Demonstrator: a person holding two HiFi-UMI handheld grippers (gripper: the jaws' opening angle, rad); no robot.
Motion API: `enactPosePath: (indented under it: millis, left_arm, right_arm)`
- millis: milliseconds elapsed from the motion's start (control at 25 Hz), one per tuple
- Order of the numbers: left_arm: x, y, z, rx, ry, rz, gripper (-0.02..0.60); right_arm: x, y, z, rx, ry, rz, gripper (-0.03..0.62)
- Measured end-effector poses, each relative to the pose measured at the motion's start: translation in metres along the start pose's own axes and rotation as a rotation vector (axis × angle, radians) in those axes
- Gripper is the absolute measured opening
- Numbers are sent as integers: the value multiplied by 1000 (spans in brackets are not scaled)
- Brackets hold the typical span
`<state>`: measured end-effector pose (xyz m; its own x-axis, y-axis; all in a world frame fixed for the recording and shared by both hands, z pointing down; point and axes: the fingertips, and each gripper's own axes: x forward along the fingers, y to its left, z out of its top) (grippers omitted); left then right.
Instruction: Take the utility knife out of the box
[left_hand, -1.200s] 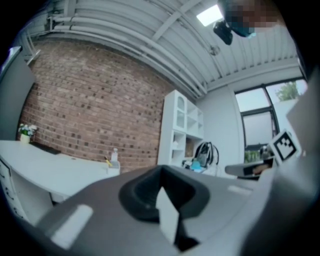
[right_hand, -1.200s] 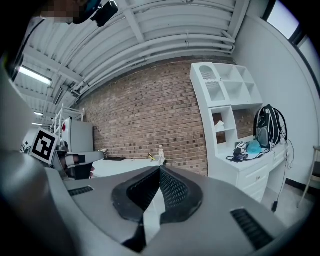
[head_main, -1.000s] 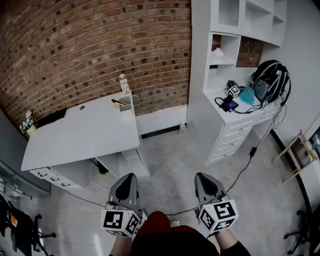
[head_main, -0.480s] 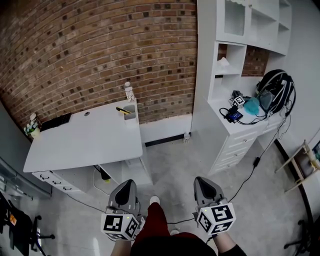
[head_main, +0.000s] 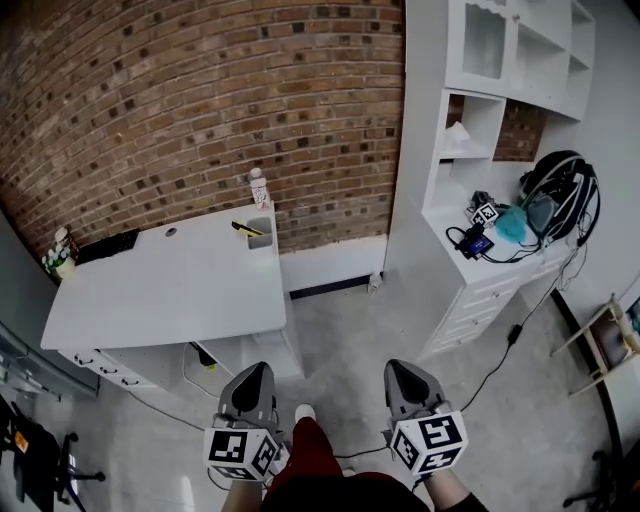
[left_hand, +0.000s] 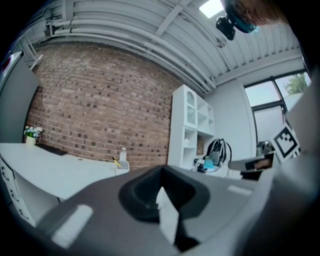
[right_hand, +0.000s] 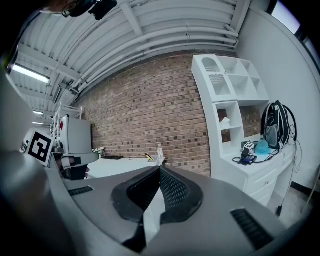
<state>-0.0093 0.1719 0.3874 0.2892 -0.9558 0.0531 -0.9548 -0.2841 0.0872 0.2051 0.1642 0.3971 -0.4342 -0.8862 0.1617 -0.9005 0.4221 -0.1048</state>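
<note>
Both shut w/ nothing held: left claw (head_main: 255, 368) & right claw (head_main: 398, 366). Yellow utility knife (head_main: 241, 228) slants from box (head_main: 260, 237) on surface (head_main: 150, 290), well ahead-left; left claw nearer.

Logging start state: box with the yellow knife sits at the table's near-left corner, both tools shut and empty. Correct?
Not quite. The head view shows the box with the yellow knife at the table's far right corner, by the brick wall. Left tool and right tool are shut and empty.
</note>
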Motion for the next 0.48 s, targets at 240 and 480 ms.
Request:
enactPosePath:
  millis: [240, 480]
  left_arm:
    - [29, 20, -5, -15, 19, 7, 3]
    - [60, 43, -6, -18, 30, 8, 3]
  right_arm:
    - [34, -2, -3, 1, 35, 7, 8]
    - [75, 2, -7, 5, 64, 27, 8]
